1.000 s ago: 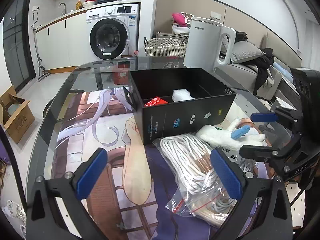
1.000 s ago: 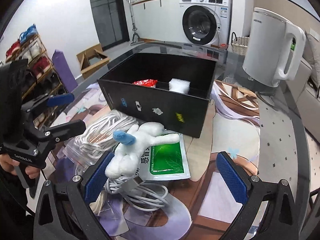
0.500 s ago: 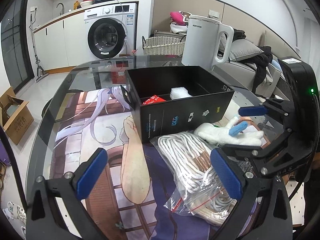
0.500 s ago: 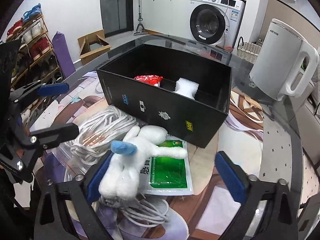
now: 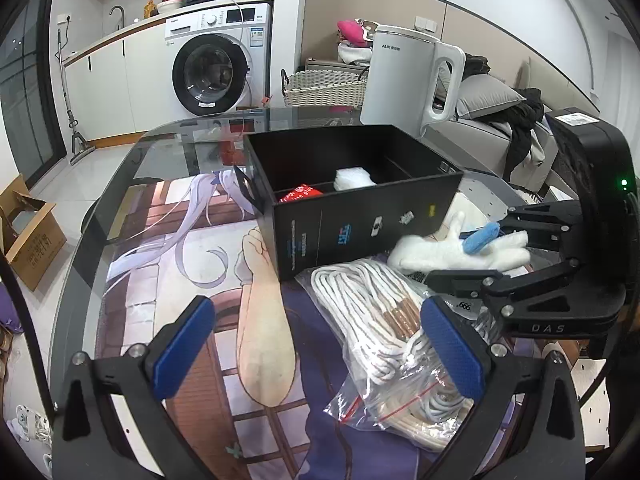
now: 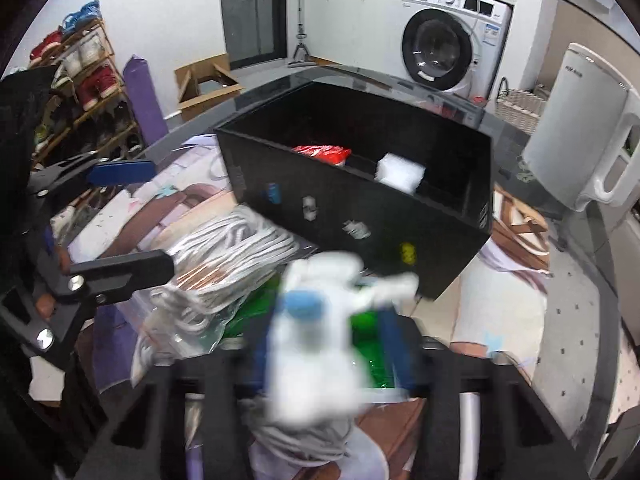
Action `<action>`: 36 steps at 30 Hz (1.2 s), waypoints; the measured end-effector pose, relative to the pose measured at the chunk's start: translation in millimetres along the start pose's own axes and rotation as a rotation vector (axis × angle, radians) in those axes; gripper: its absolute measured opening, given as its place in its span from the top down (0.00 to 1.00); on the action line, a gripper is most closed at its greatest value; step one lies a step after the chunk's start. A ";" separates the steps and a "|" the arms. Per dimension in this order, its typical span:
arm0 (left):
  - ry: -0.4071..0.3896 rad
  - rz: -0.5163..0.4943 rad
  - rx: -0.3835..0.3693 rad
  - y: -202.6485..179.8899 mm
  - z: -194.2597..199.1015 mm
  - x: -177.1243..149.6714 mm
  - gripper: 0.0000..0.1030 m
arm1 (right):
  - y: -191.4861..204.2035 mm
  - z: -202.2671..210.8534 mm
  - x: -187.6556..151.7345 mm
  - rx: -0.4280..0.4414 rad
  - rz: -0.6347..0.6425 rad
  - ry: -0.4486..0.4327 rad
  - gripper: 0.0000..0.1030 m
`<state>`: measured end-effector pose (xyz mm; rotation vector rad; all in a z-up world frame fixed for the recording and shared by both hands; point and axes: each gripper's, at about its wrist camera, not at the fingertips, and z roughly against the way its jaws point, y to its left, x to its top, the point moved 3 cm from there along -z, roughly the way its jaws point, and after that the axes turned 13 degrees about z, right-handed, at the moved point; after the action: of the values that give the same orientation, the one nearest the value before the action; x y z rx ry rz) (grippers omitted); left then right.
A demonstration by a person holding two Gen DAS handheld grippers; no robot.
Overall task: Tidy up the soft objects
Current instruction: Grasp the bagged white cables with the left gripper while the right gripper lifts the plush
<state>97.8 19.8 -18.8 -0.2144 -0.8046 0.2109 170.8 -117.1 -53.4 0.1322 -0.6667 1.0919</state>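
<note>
White plush fills the right tongs (image 6: 328, 354), whose jaws are closing with the soft toy (image 6: 320, 344) between them; the blur in the right wrist view hides whether the pads already press on it. From the left wrist view the toy (image 5: 456, 246) sits just in front of the black box (image 5: 360, 220), at its near right corner, over a green packet (image 6: 360, 320) and beside a loose cable (image 6: 296, 436). The left tongs (image 5: 316, 344) stand wide and hold nothing, hovering above the bagged white rope (image 5: 384, 320) on the printed mat (image 5: 180, 280) that covers the glass desk (image 5: 168, 144).

Inside the box, 2 things already lie in its compartments: a red packet (image 5: 300, 193) on the left and a white pad (image 5: 354, 178) to its right. So I judge the sorting to be under way but not half finished: the toy is being taken, while the rope bag, green packet and cable are left outside. A white kettle (image 5: 404, 76) stands at the far side, behind the box.
</note>
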 end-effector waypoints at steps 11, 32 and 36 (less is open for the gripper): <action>0.027 -0.006 -0.035 -11.3 -4.4 -6.1 0.00 | -1.7 37.0 -21.2 0.015 -0.037 -0.122 0.65; 0.084 0.017 0.004 -33.1 -39.2 -3.5 0.02 | -16.0 74.8 -25.5 -0.020 -0.065 -0.258 0.65; 0.118 0.037 -0.009 -33.4 -47.4 -6.4 0.22 | -17.1 74.6 -27.4 -0.026 -0.070 -0.256 0.65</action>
<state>131.6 -19.0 -46.1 -0.2479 -0.6849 0.2273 145.0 -177.5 -5.4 0.2745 -0.8987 1.0078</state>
